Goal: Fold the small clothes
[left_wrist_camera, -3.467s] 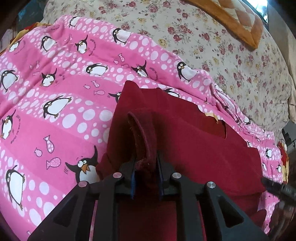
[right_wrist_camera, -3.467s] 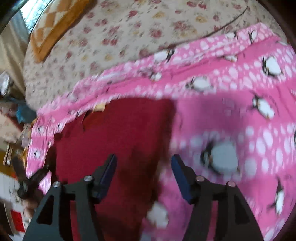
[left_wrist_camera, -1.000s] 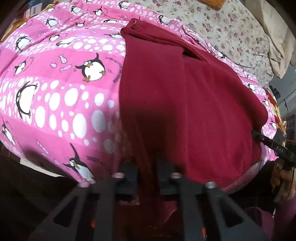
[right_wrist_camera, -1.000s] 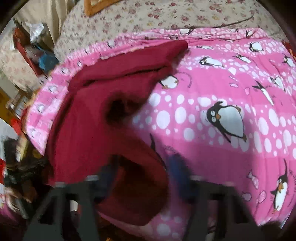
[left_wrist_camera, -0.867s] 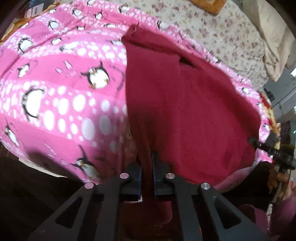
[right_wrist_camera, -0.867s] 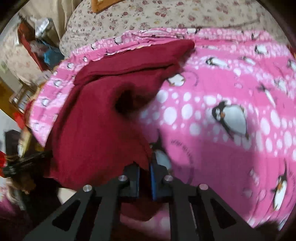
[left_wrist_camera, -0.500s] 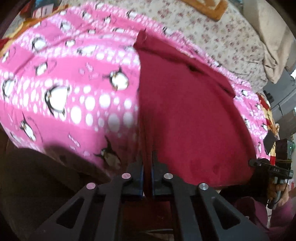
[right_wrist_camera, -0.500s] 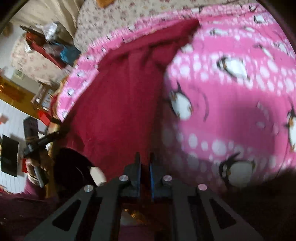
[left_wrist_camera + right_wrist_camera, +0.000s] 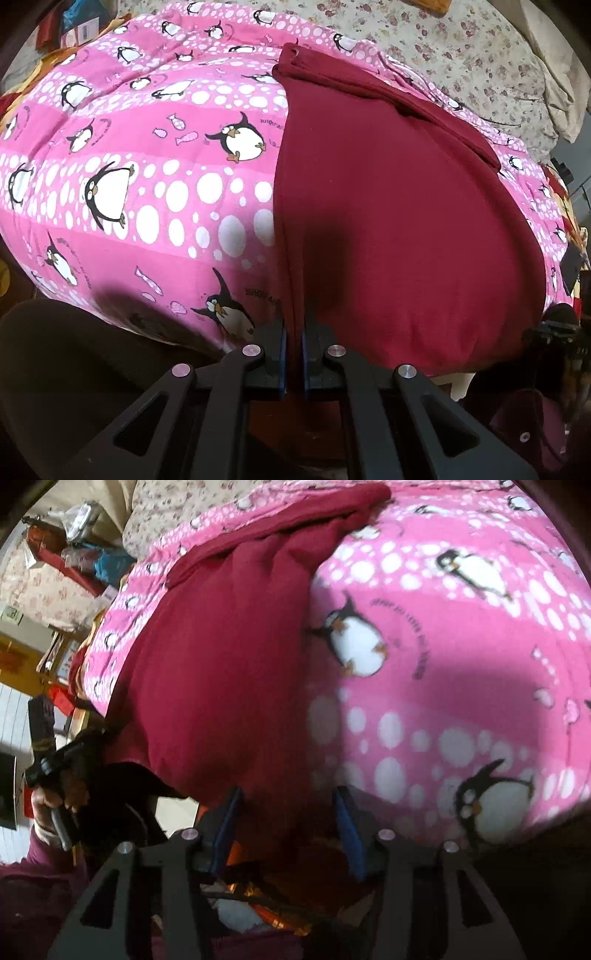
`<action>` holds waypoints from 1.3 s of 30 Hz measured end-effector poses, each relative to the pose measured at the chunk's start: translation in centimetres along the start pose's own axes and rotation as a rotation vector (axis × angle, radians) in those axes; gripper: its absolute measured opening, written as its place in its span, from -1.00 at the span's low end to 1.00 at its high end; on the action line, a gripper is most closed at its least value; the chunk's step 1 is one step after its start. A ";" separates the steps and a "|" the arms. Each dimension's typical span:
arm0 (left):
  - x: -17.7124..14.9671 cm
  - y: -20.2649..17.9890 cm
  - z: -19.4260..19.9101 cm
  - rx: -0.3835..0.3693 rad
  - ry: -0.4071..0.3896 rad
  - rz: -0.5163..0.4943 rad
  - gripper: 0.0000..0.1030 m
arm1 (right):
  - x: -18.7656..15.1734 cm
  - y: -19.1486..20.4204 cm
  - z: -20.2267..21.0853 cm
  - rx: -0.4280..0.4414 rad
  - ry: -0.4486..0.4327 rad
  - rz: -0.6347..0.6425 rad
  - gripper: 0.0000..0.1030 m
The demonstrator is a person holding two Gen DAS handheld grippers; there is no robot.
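A dark red garment (image 9: 399, 229) lies spread flat on a pink penguin blanket (image 9: 147, 192), its near hem hanging over the bed's front edge. My left gripper (image 9: 293, 356) is shut on the hem's left corner, with the cloth pulled taut between the blue pads. In the right wrist view the same garment (image 9: 221, 664) fills the left half. My right gripper (image 9: 287, 827) is opening; the hem's other corner hangs loosely between its blue pads (image 9: 347, 830), which do not press on it. A hand holding the left gripper (image 9: 55, 771) shows at the left.
A floral sheet (image 9: 461, 48) covers the bed beyond the blanket, with a beige pillow (image 9: 557, 70) at the far right. Cluttered shelves and bags (image 9: 66, 535) stand past the bed's end. Dark floor and bright litter (image 9: 258, 897) lie below the front edge.
The right gripper, shut on the hem half a second ago, now has its jaws apart. Both grippers have drawn the hem toward the bed's front edge, and the garment lies smoother.
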State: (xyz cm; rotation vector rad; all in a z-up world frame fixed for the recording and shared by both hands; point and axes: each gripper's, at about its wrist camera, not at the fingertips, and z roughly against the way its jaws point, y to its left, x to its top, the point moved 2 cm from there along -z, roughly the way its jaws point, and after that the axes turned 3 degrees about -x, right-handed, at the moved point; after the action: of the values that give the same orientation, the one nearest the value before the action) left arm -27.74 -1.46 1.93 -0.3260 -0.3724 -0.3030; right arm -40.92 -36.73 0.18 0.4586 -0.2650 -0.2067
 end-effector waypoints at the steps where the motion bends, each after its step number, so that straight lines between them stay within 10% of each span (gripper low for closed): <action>1: 0.0 0.1 -0.1 -0.001 0.002 0.002 -1.00 | -0.2 0.2 -0.3 0.000 0.011 0.005 0.04; 7: 0.0 0.0 -0.2 -0.008 0.000 0.002 -1.00 | -1.0 0.1 -1.4 0.004 0.045 -0.002 0.00; 10: 0.0 0.0 -0.2 -0.015 0.001 0.006 -1.00 | -1.0 0.7 -1.2 -0.004 0.035 0.030 -0.74; 24: 4.8 0.6 7.0 -0.139 -0.262 0.047 -1.00 | 1.3 2.9 7.3 0.355 -0.229 0.046 -0.80; 39: 17.6 -1.0 5.8 -0.153 -0.373 0.050 -1.00 | 13.8 0.8 11.6 0.307 -0.491 -0.029 -0.80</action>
State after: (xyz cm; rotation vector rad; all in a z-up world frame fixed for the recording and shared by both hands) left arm -14.25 -4.25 14.36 -0.5440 -0.7082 -0.2209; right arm -31.23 -44.22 13.36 0.7138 -0.7785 -0.3080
